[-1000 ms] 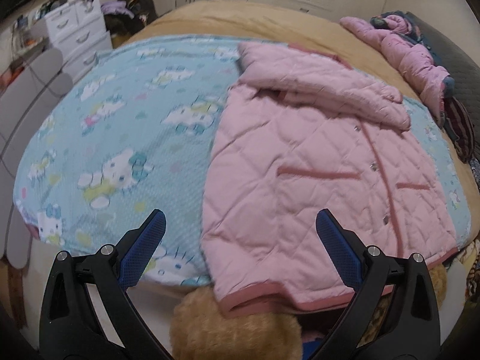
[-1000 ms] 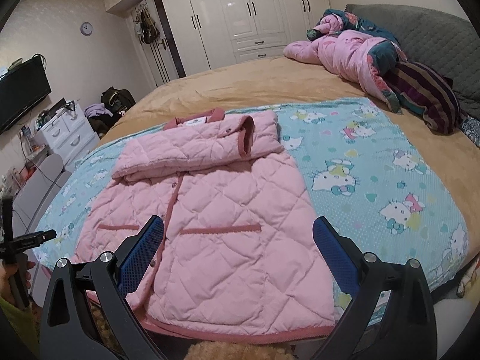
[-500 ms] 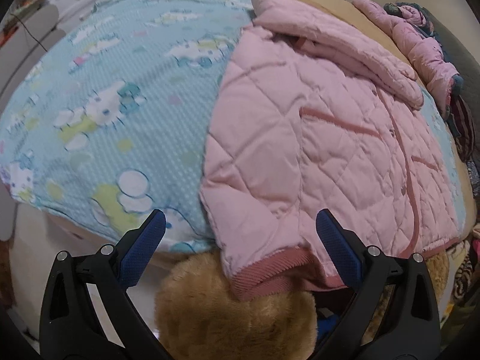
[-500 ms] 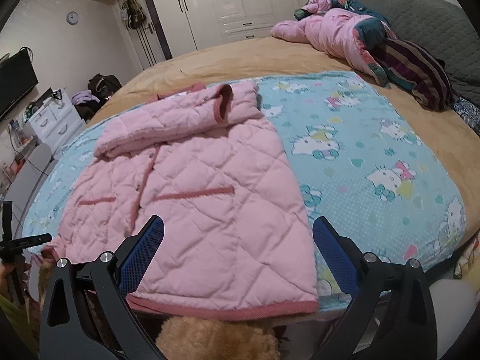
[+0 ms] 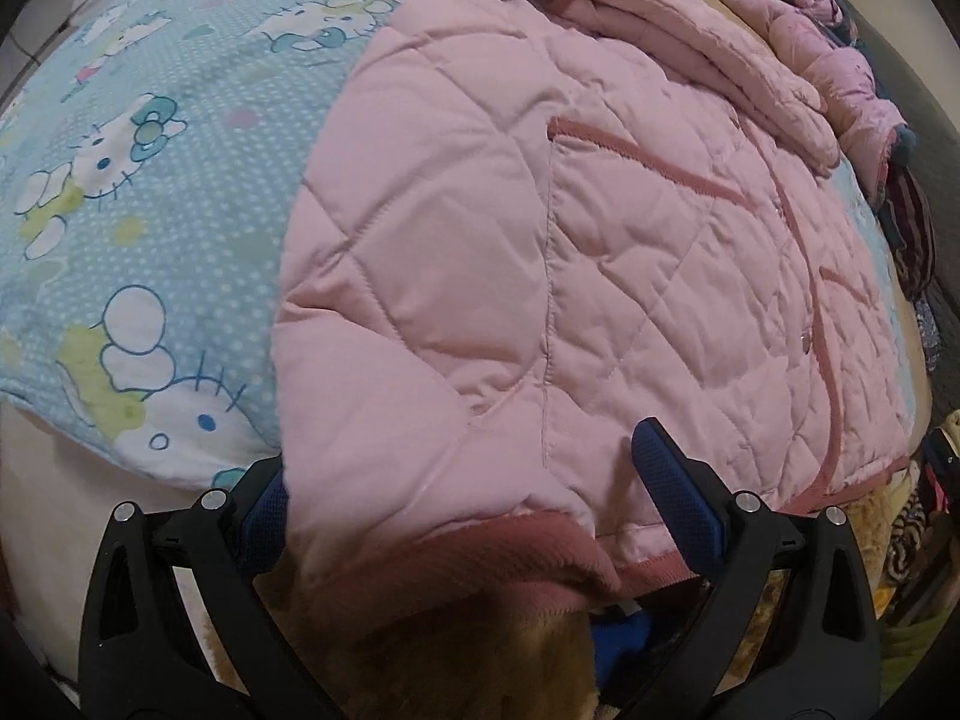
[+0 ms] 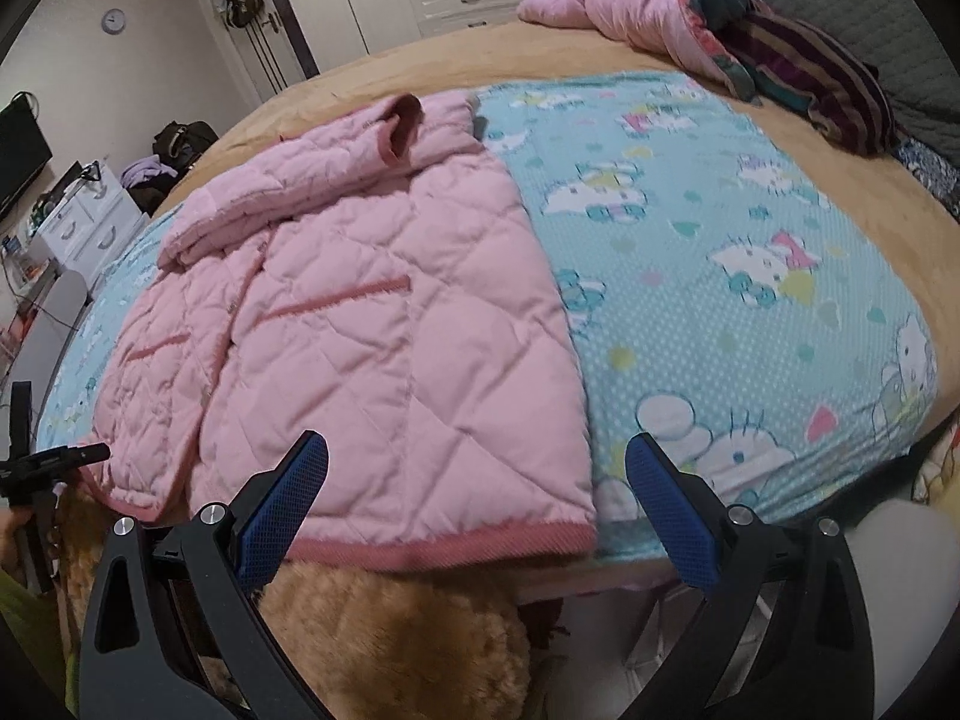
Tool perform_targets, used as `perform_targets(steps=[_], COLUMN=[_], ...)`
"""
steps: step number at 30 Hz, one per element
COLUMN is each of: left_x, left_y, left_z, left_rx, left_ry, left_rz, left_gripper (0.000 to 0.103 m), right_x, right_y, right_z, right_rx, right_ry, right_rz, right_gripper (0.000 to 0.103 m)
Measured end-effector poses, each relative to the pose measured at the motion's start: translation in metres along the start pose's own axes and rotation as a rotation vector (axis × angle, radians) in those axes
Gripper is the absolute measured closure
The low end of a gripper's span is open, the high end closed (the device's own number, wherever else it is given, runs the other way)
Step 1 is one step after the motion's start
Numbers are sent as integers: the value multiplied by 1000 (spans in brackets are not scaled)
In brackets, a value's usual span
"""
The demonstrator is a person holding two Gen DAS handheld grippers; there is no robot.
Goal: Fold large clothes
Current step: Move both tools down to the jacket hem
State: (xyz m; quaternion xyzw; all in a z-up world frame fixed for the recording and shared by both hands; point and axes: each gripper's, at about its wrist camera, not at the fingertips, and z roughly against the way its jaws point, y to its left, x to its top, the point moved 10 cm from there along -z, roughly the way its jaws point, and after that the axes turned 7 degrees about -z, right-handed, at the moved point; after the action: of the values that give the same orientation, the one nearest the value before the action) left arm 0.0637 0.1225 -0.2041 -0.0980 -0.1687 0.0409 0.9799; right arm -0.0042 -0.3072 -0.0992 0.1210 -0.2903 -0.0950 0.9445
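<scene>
A pink quilted jacket lies flat on the bed, front up, with both sleeves folded across its chest. Its dark pink hem hangs at the near bed edge. My left gripper is open and straddles the hem's left corner: one finger sits under the cloth edge, the other rests over the quilting. My right gripper is open too, with the hem's right corner between its fingers, not pinched. The left gripper also shows at the far left of the right wrist view.
A light blue cartoon-cat blanket covers a tan bedspread. Other clothes are piled at the far right by a grey headboard. A tan furry thing sits below the bed edge. White drawers and wardrobes stand beyond.
Both grippers have moved forward and down to the jacket's hem. The left one went from hovering short of the bed to straddling the hem corner. Both stay open.
</scene>
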Motion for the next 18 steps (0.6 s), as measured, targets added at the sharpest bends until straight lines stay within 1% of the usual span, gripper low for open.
perform_targets(steps=[6,9,12,14,17,18], left_x=[6,8,9,9,9,9], left_y=[0,0,-3,-4,-4,-2], left_z=[4,8,8,9,12,13], left_rx=[-68,-84,-78,-75,-65,-61], left_ry=[-44,-66,-73,-80,-89,-93], left_rz=[33,31,15,9,0,-2], left_gripper=[9,9,9,12,21,25], right_x=[-16,-24,-30,-32,-35,-36], right_y=[-17,-19,-16,-13,-7,-3], right_z=[-21,-32,-42,-48,-54,-55], right_rx=[20,38,71,102,151,186], right_ry=[96,135,168,186,198,203], right_rz=[-45,-54,-55,-59,-69,-79], right_gripper=[4,4,4,4,5,14])
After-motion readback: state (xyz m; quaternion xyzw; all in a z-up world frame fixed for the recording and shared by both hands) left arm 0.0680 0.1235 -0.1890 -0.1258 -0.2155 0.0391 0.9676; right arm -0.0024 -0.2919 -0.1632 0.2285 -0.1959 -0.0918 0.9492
